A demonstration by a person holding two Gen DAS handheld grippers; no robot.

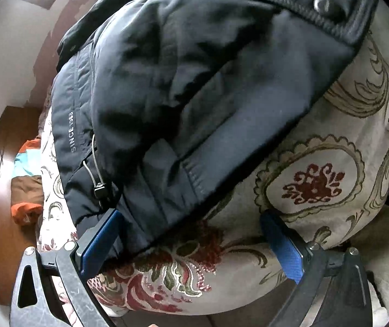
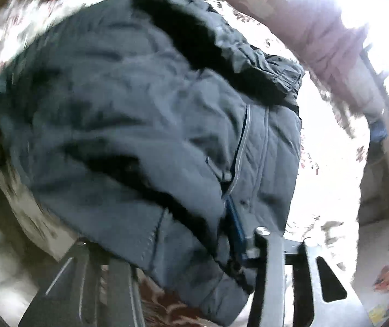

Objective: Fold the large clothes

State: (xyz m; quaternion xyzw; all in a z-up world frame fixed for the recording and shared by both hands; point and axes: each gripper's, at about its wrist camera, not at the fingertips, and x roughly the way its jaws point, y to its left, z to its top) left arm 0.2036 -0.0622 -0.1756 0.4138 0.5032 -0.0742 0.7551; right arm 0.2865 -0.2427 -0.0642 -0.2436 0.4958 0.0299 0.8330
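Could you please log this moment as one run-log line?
left hand-held gripper: open at jacket hem | right hand-held gripper: state unclear, jacket covers it | surface: floral cover

Dark navy padded jacket (image 1: 183,87), bunched and partly folded, fills upper centre of left wrist view. White "SINCE 1988" print along left hem; elastic cord with black toggle below it. Zipper and metal snap at upper right.

Right gripper (image 2: 183,245) jaws hidden under jacket (image 2: 139,122).
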